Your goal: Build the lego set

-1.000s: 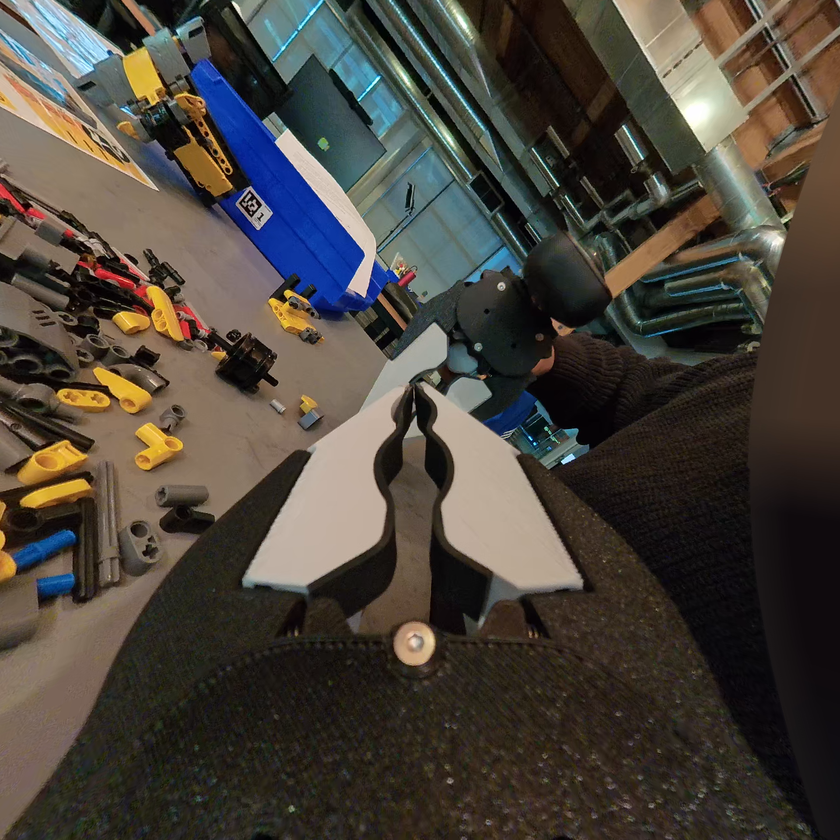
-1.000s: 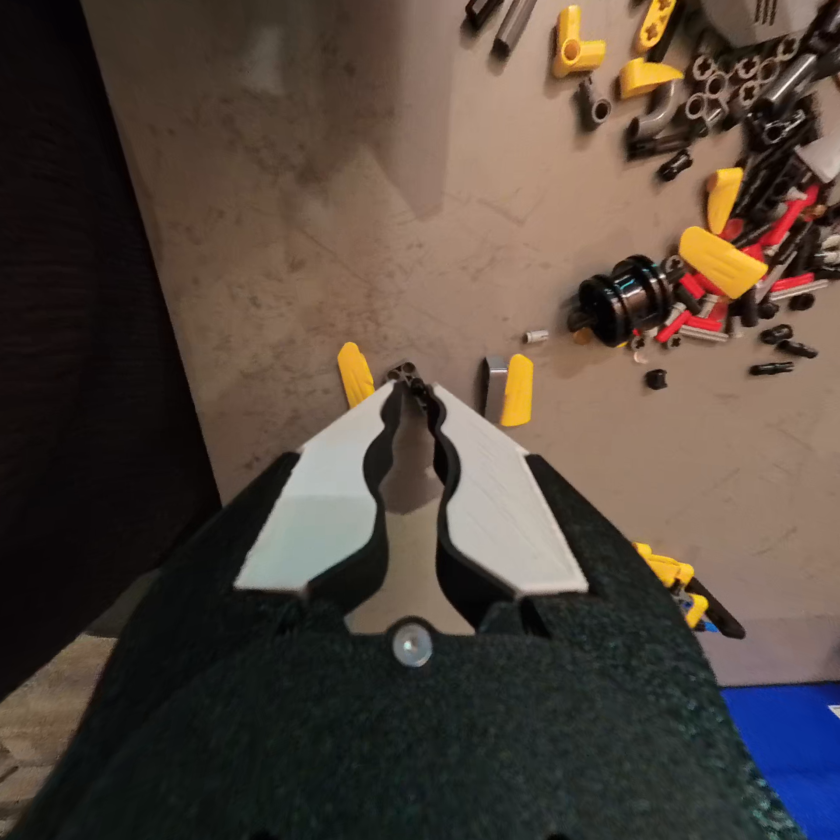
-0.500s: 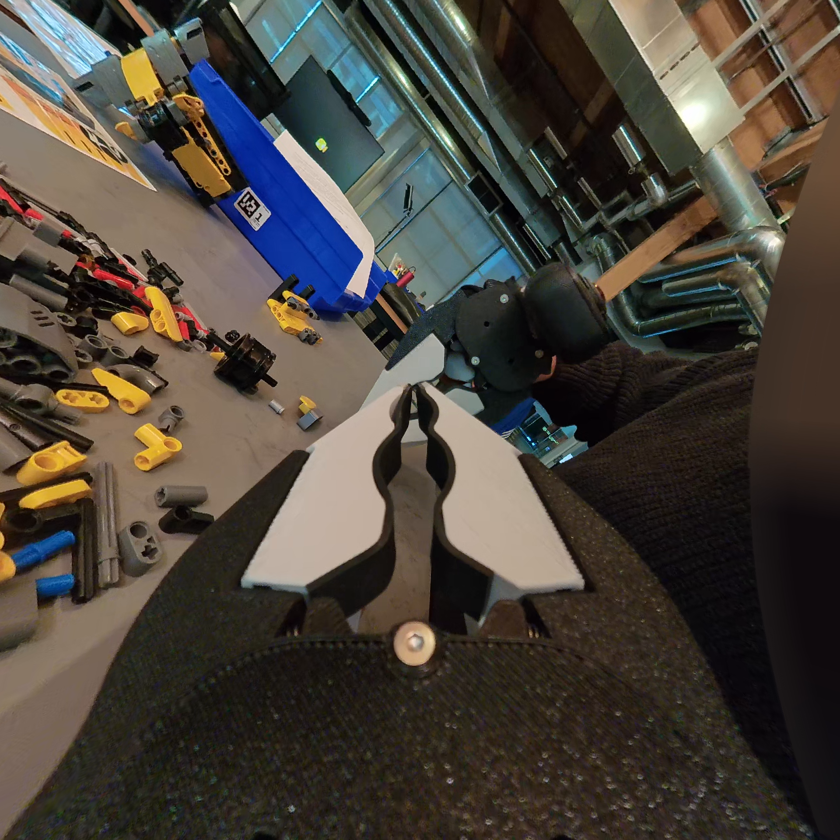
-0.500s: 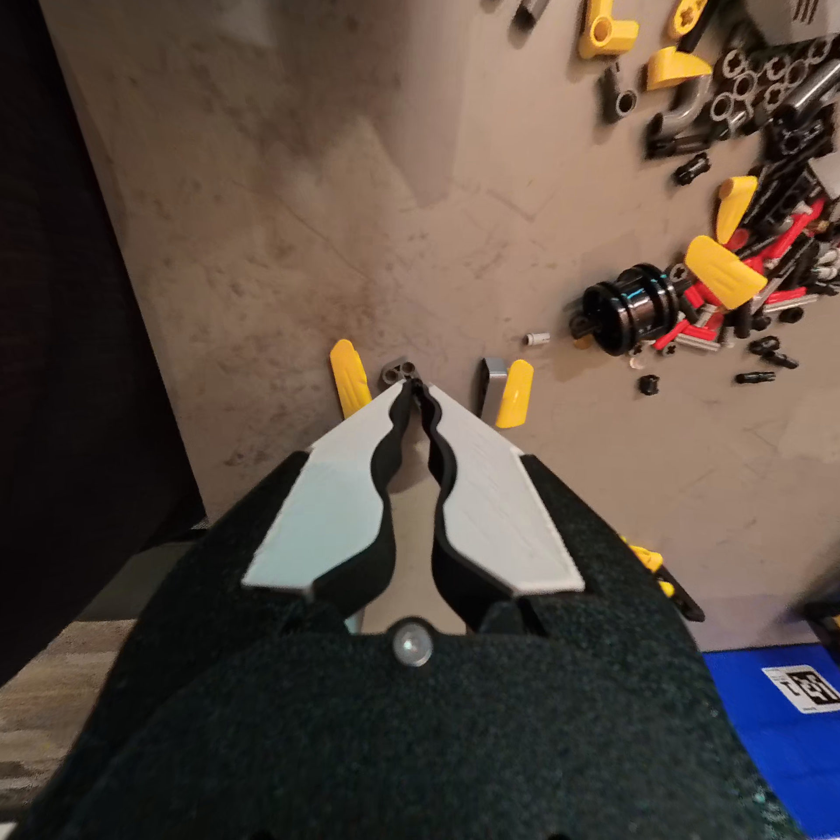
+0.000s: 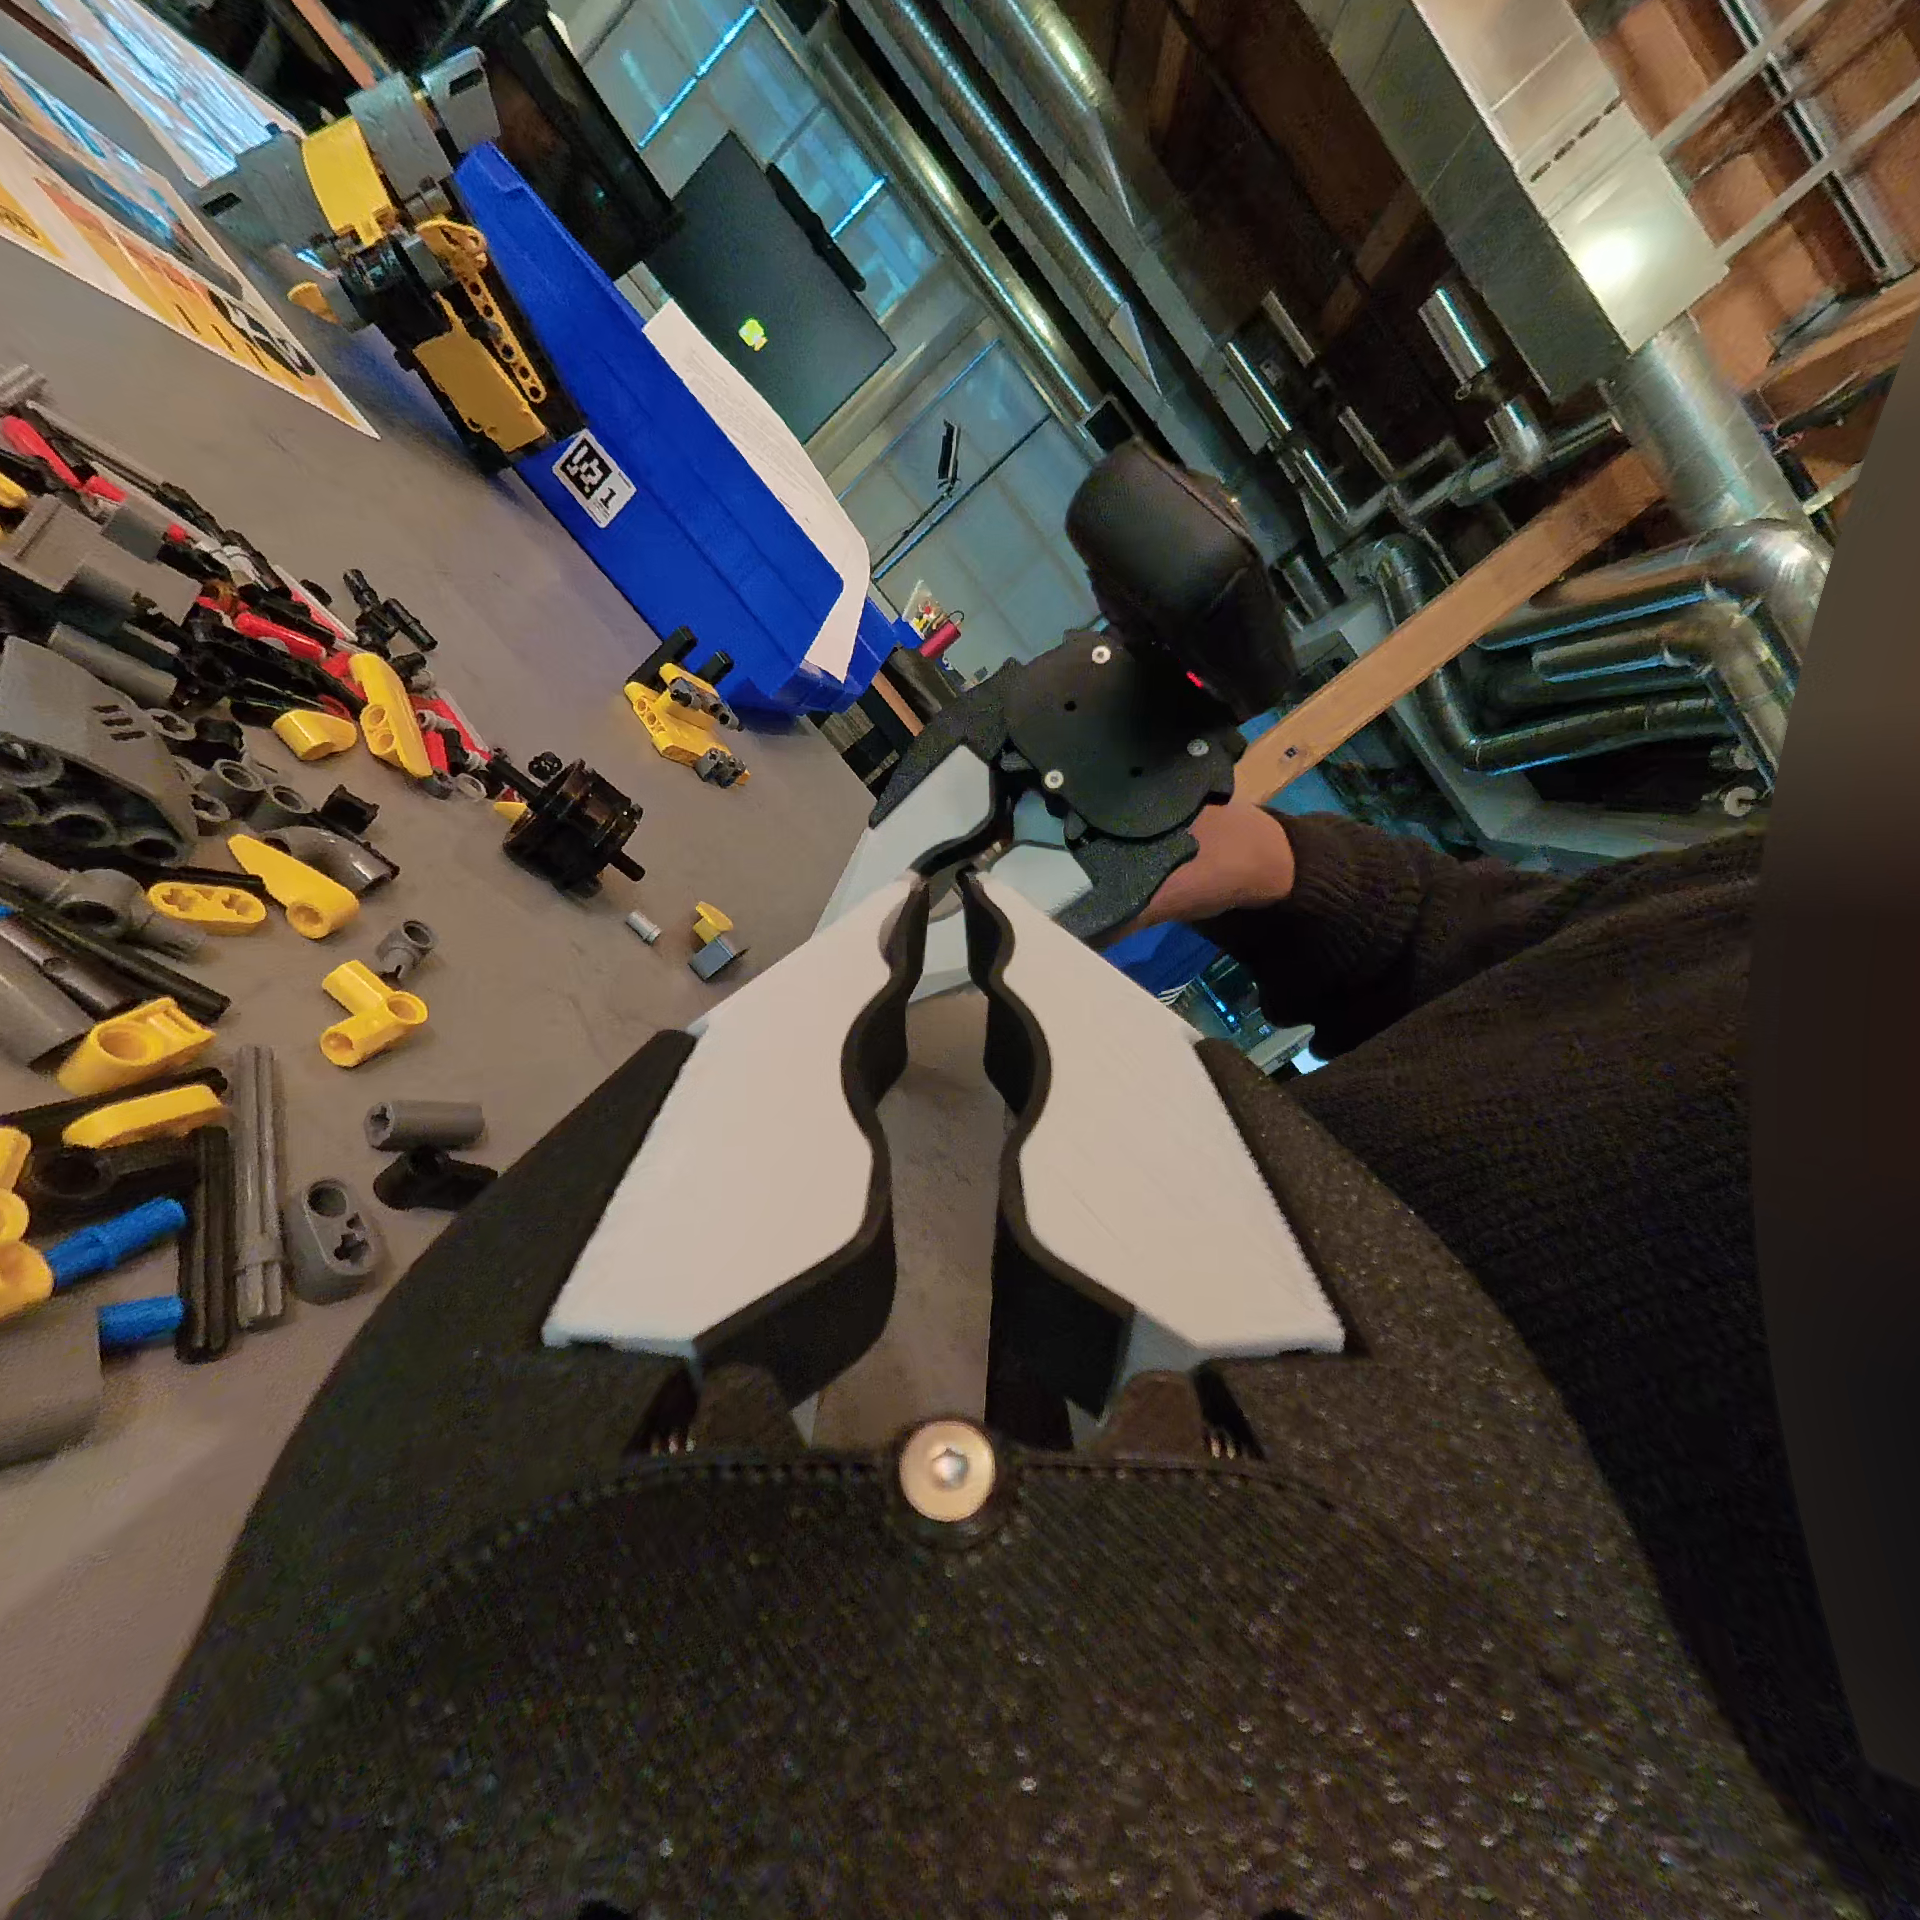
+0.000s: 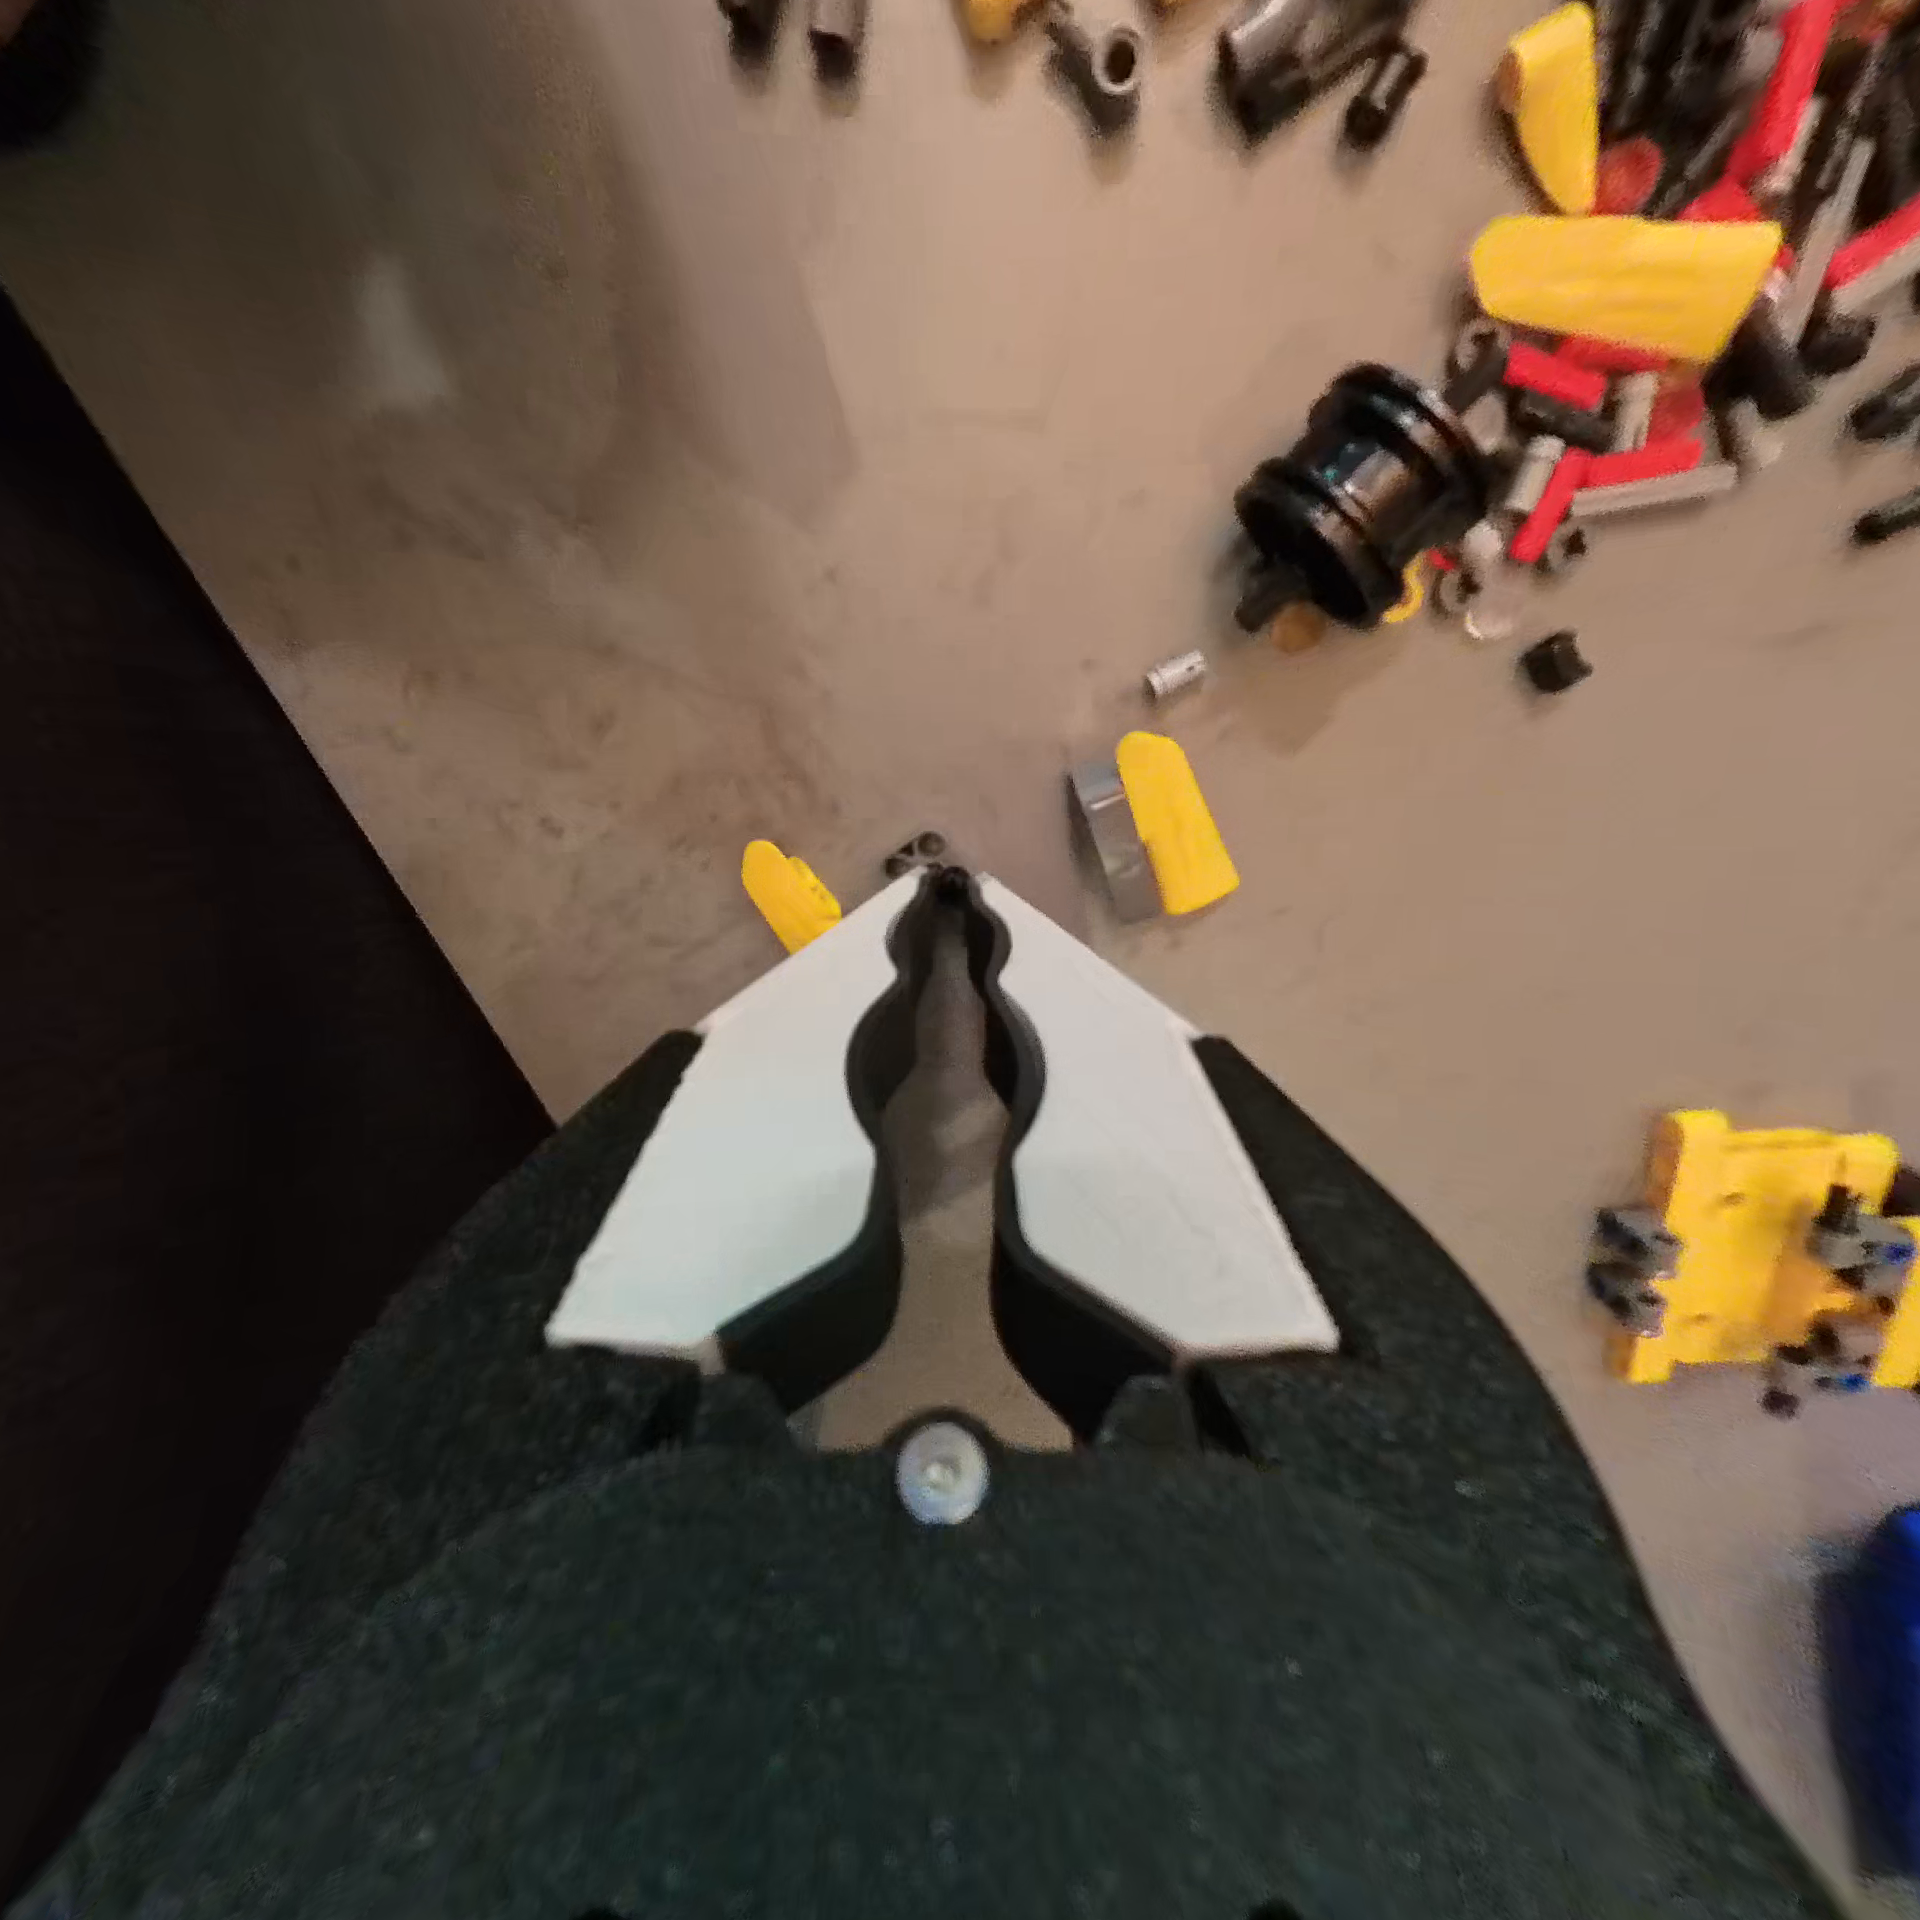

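Observation:
My right gripper is shut, and a small black piece seems pinched at its tips, just above the grey table near its edge. A small grey two-hole connector sits right beyond the tips. A yellow curved piece lies just left of them, and a yellow piece joined to a grey block lies to the right. My left gripper is shut and empty, held above the table edge and pointing at the black body of the other gripper, which a hand holds.
A black wheel hub, a small grey bushing and a pile of red, black and yellow parts lie at upper right. A yellow sub-assembly lies to the right. A blue bin and a yellow-black model stand at the far side. Tip to tip, the grippers are about 12 cm apart. The left gripper is farther from the grey block, some 12 cm, than the right, some 4 cm.
The right gripper has rotated and moved closer to the table, staying shut by the grey connector. The left gripper has stayed almost still while the other gripper's body shifted in its view.

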The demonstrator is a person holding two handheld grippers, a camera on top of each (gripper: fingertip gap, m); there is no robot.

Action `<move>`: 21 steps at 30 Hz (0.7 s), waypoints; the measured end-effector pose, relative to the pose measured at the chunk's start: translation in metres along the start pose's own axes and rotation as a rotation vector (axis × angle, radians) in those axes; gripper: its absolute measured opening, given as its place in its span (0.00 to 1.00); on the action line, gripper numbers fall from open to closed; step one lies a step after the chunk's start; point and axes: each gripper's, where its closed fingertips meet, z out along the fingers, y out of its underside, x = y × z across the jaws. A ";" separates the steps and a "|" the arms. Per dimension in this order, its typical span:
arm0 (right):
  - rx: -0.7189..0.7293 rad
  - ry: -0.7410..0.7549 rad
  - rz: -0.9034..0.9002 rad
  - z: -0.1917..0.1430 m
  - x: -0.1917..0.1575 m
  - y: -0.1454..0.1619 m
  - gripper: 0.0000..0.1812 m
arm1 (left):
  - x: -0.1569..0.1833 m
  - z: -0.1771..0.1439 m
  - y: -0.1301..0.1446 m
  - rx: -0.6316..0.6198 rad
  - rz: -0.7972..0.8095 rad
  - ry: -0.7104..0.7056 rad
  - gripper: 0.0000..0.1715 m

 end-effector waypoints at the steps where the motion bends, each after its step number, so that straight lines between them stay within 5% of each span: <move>1: 0.008 0.001 0.017 0.000 0.001 0.001 0.03 | 0.000 0.000 0.000 -0.001 -0.001 0.000 0.01; 4: 0.036 -0.001 -0.011 -0.003 -0.001 0.003 0.13 | 0.000 0.000 0.000 -0.003 -0.001 -0.003 0.01; 21: 0.180 0.004 -0.165 -0.003 0.011 0.007 0.11 | 0.002 0.004 0.007 -0.040 0.006 0.002 0.01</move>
